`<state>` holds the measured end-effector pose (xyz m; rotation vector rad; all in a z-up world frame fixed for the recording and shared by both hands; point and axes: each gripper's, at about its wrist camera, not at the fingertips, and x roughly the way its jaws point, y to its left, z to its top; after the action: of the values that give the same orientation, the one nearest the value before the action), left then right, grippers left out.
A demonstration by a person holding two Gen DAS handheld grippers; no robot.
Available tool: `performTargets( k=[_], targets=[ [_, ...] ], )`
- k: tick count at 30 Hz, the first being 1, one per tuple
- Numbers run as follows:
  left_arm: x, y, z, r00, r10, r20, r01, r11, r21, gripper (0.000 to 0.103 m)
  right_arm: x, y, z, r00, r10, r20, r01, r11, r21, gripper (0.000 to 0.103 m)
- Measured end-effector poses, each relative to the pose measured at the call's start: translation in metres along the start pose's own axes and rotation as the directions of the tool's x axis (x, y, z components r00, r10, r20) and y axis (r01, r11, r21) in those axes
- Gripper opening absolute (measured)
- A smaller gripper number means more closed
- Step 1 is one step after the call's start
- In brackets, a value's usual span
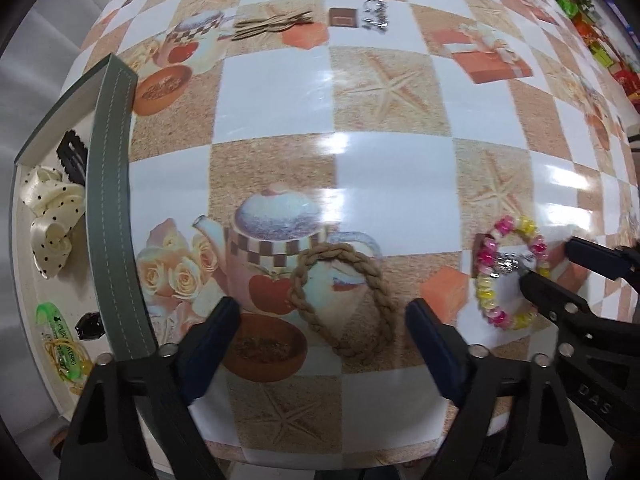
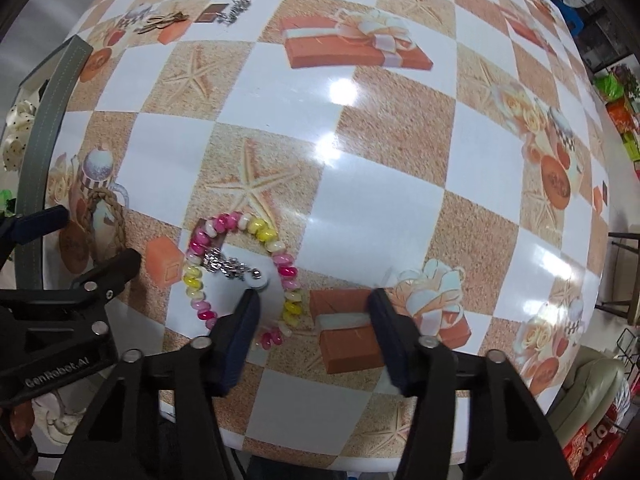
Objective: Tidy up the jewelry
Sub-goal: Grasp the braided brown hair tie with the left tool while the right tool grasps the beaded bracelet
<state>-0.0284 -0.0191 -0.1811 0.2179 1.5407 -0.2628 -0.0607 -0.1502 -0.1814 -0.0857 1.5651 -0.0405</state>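
On the desk (image 1: pixel 276 92), with its checked cloth of starfish and teapots, the green-edged tray (image 1: pixel 110 216) at the left edge serves as landmark. Just right of the tray's rim lies a braided rope bracelet (image 1: pixel 342 300), flat on a printed teapot. The left tongs (image 1: pixel 322 322) point down over it, spread, one finger on either side of the loop, and neither pad seems to touch the braid. Farther right of the tray lies a pink-and-yellow bead bracelet (image 2: pixel 240 272) with a silvery chain charm (image 2: pixel 226 266) across its middle. The right tongs (image 2: pixel 314 320) straddle the near-right part of that ring: their left finger (image 2: pixel 240 328) stands inside the loop and the right finger outside it, with a gap between pads and beads, so nothing is pinched. Inside the tray sit a cream polka-dot bow (image 1: pixel 50 220), a black hair clip (image 1: pixel 74 156), a green band (image 1: pixel 56 328) and yellow elastics. At the far end of the desk from the tray lie wooden pieces (image 1: pixel 272 24) and a silver chain (image 1: pixel 376 14).
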Motion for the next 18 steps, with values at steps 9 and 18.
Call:
performTargets(
  k=[9,18],
  targets=[
    [-0.01,-0.021,-0.004,0.998,-0.052,0.019,0.052,0.998,0.035,0.017,-0.008,0.004,0.012,0.999,0.032,-0.004,-0.032,0.999,0.021,0.009],
    [-0.029,-0.005,-0.02,0.994,-0.096,0.057,0.097,0.995,-0.007,0.017,-0.027,-0.018,0.014,0.991,0.135,0.006,-0.135,0.986,0.099,0.009]
  ],
)
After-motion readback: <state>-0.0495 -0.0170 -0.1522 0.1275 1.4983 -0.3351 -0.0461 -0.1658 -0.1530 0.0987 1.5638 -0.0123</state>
